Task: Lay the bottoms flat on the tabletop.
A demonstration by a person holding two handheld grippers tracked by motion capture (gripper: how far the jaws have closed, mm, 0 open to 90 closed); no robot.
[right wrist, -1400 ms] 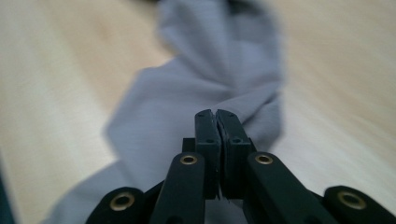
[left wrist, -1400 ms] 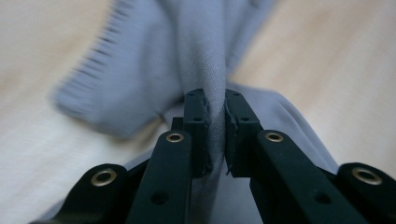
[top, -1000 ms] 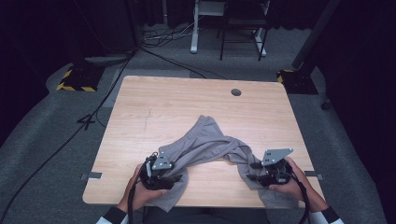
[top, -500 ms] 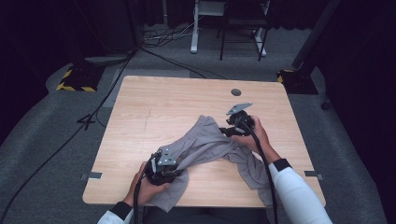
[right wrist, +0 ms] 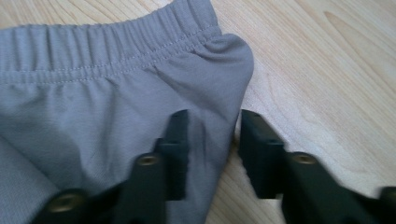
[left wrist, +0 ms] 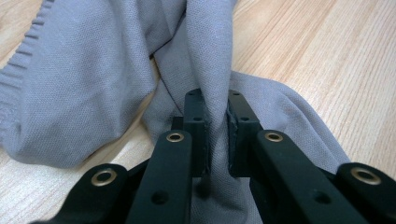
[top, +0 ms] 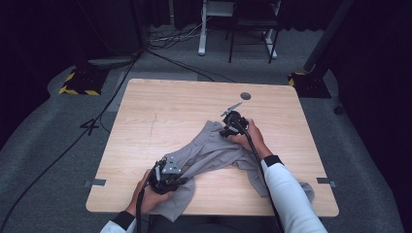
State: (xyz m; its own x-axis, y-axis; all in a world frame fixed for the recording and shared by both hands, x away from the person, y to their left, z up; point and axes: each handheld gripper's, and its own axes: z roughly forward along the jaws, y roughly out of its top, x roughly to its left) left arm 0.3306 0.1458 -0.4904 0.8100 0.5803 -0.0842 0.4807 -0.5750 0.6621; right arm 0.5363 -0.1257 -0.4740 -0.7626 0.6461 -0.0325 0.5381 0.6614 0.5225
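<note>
A grey garment (top: pixel 209 155) with an elastic waistband (right wrist: pixel 107 46) lies crumpled across the wooden table (top: pixel 160 111). Part of it hangs over the front right edge. My left gripper (top: pixel 167 175) is near the front edge; in the left gripper view it (left wrist: pixel 217 100) is shut on a bunched fold of the grey cloth (left wrist: pixel 93 84). My right gripper (top: pixel 232 124) is at the garment's far end. In the right gripper view it (right wrist: pixel 212 121) is open, its jaws straddling the cloth just below the waistband's corner.
A round cable hole (top: pixel 246 96) sits in the tabletop just beyond the right gripper. Bare wood lies at the table's far left and right. On the floor behind are cables (top: pixel 165 46), desk legs (top: pixel 201 29) and yellow-black striped blocks (top: pixel 77 82).
My right gripper has left the front right edge and moved forward to the garment's far end at the waistband. The left gripper stays shut on the cloth near the front.
</note>
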